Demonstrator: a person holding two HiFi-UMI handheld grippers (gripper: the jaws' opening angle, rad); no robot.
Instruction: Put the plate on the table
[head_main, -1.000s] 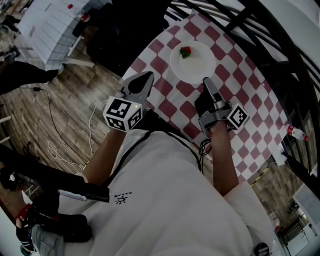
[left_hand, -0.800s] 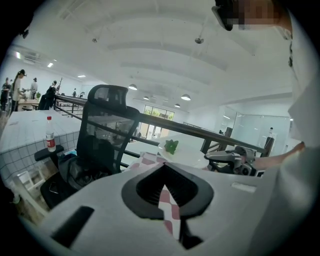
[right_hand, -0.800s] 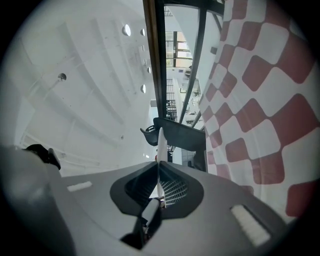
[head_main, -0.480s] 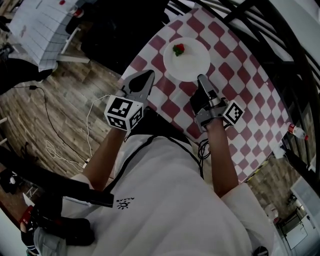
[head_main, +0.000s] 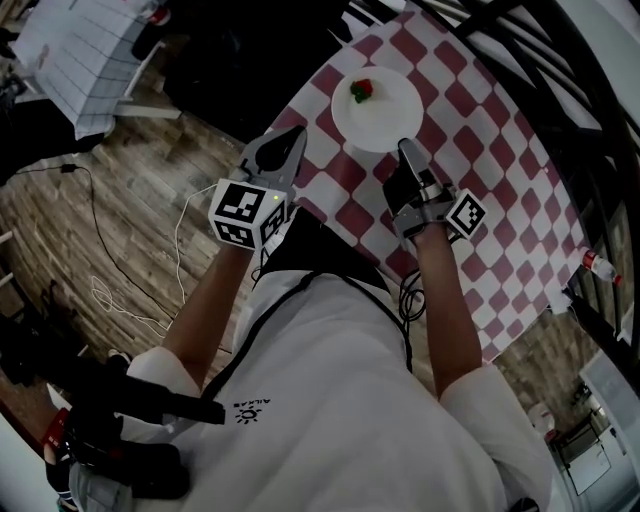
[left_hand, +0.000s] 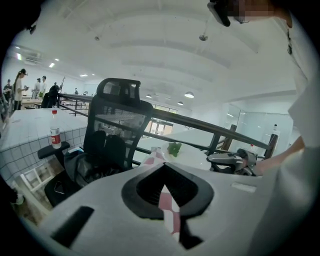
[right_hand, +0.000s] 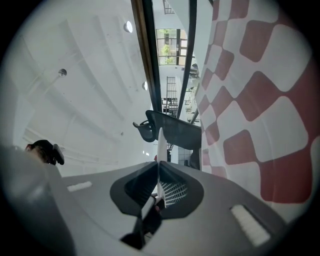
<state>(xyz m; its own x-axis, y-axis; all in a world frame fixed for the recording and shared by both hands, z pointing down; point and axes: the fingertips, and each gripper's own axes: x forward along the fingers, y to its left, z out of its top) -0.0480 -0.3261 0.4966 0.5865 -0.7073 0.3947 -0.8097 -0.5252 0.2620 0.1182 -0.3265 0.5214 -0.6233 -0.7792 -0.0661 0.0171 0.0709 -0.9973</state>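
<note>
Your right tongs (head_main: 404, 146) are pinching the near rim of the white plate (head_main: 385, 115), which is sitting low over the red-and-white checkered tabletop (head_main: 480, 130) with a strawberry (head_main: 362, 90) on its far left side; whether it is touching the cloth yet is not showing. Your left tongs (head_main: 297, 136) are pressed together on nothing, near the tabletop's left edge. You are apparently working the set-down step, so the next move is calling for resting the plate flat and then spreading the right tongs. The small logo (head_main: 246, 405) on your shirt and the bottle (head_main: 597, 265) label are reading too small.
</note>
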